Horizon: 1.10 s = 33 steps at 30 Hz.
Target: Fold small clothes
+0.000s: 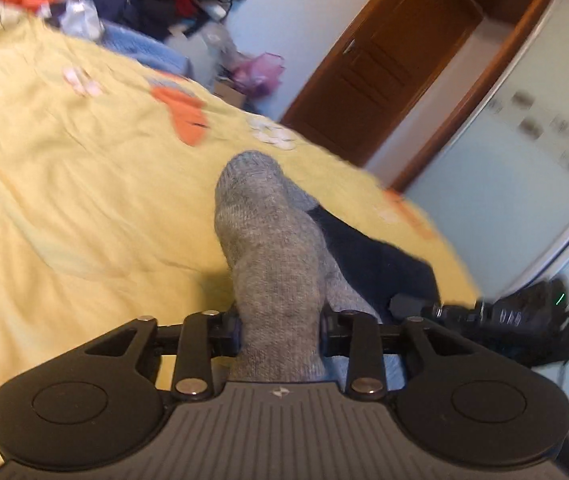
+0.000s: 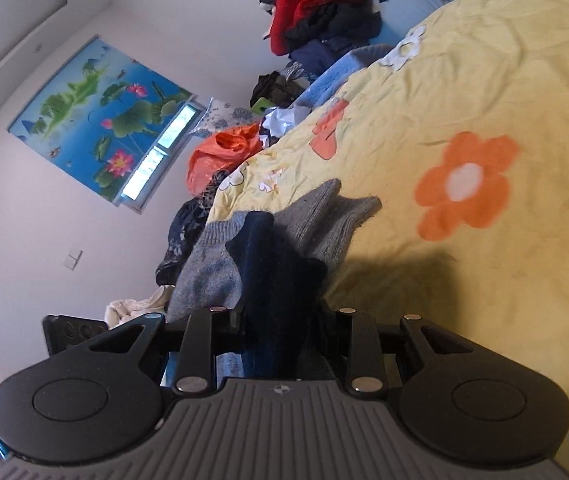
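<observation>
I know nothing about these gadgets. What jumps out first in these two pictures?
A grey woolly sock clamped in the left gripper, and a dark navy sock clamped in the right gripper, both over a yellow bedspread with orange flowers. Behind, a bright lotus picture on the wall.

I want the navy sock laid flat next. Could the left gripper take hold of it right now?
Probably not: the left gripper is shut on the grey sock, so its jaws are full. The navy sock is already clamped in the right gripper.
</observation>
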Each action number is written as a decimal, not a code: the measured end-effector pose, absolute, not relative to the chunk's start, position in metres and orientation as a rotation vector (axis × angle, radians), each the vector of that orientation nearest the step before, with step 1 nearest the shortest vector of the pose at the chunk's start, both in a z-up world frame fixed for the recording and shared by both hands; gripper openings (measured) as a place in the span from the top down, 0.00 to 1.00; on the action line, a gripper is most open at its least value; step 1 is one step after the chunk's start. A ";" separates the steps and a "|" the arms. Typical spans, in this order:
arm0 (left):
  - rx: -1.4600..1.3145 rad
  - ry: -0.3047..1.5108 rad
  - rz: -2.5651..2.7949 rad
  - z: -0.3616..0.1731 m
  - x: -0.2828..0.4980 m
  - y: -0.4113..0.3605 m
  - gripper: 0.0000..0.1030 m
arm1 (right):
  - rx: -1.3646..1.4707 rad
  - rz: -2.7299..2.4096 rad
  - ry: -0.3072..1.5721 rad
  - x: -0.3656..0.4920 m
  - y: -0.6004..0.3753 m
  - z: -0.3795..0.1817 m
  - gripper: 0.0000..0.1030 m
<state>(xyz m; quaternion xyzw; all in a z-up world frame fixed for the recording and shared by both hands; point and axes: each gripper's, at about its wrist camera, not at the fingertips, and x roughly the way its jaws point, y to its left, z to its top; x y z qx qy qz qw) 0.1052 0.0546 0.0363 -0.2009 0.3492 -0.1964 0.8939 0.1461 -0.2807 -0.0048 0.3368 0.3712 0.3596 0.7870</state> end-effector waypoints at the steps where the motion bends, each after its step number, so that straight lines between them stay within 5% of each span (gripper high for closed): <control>1: -0.430 0.753 -0.382 0.030 0.106 0.061 0.63 | 0.705 0.747 0.809 0.156 -0.272 -0.010 0.64; 3: -0.523 0.813 -0.347 0.017 0.096 0.077 0.50 | 0.697 0.656 0.864 0.166 -0.262 -0.021 0.59; 6: -0.600 0.771 -0.412 0.009 0.051 0.095 0.34 | 0.698 0.666 0.892 0.147 -0.266 -0.024 0.39; 8: -0.652 0.784 -0.461 0.001 0.025 0.101 0.33 | 0.670 0.682 0.891 0.116 -0.278 -0.019 0.28; 17: -0.712 0.850 -0.589 -0.015 -0.029 0.083 0.35 | 0.663 0.750 1.012 0.018 -0.295 -0.029 0.29; 19: -0.708 0.879 -0.579 -0.015 -0.022 0.077 0.67 | 0.677 0.783 1.006 0.015 -0.284 -0.030 0.31; 20: -0.688 0.909 -0.555 -0.016 -0.019 0.074 0.85 | 0.677 0.785 1.008 0.015 -0.279 -0.030 0.42; 21: -0.686 0.921 -0.540 -0.016 -0.018 0.074 0.86 | 0.683 0.784 1.033 0.018 -0.274 -0.032 0.51; 22: -0.684 0.917 -0.536 -0.013 -0.021 0.075 0.87 | 0.686 0.791 1.068 0.021 -0.269 -0.035 0.74; 25: -0.623 0.883 -0.553 0.005 -0.038 0.075 0.87 | 0.659 0.838 1.077 0.012 -0.264 -0.030 0.77; 30: -0.443 0.927 -0.514 0.002 -0.049 0.069 0.77 | 0.619 0.823 1.103 0.001 -0.280 -0.031 0.72; 33: -0.208 0.812 -0.453 0.036 -0.063 0.064 0.55 | 0.683 0.804 1.079 0.008 -0.294 -0.024 0.47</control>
